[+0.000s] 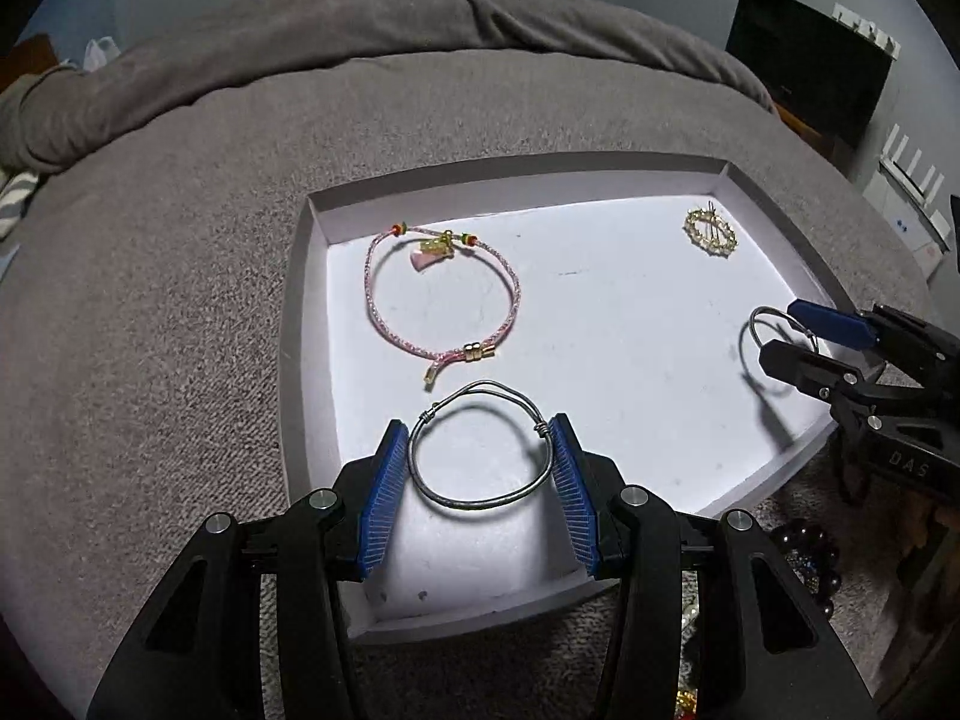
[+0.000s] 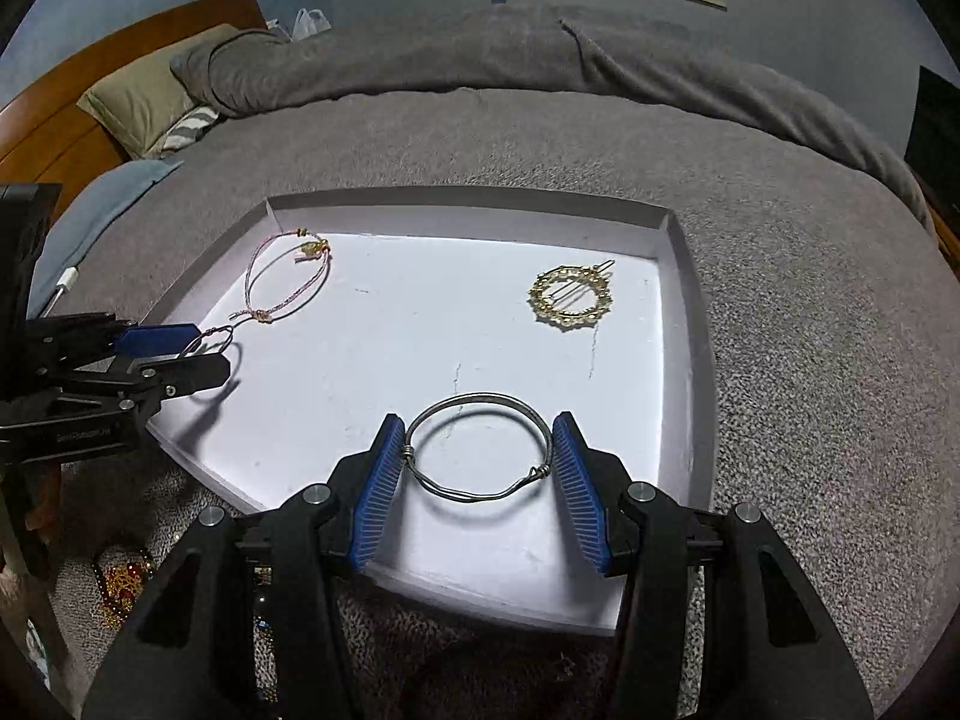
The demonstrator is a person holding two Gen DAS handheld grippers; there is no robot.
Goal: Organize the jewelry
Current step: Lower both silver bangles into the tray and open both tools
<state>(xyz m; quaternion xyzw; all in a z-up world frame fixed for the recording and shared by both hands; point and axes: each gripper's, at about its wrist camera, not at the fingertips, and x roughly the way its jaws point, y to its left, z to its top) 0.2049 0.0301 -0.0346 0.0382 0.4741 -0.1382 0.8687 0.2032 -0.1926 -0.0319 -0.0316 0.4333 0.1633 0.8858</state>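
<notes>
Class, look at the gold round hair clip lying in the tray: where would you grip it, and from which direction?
Grip the gold hair clip across its beaded ring, coming from above. It lies flat on the white tray, so only a downward pinch on opposite rim edges reaches it; avoid the thin centre pin.

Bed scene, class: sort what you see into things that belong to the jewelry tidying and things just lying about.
Job:
left gripper, silver bangle
right gripper, second bangle
pink bracelet
gold clip
tray

Lying about:
pillow
grey blanket
</notes>
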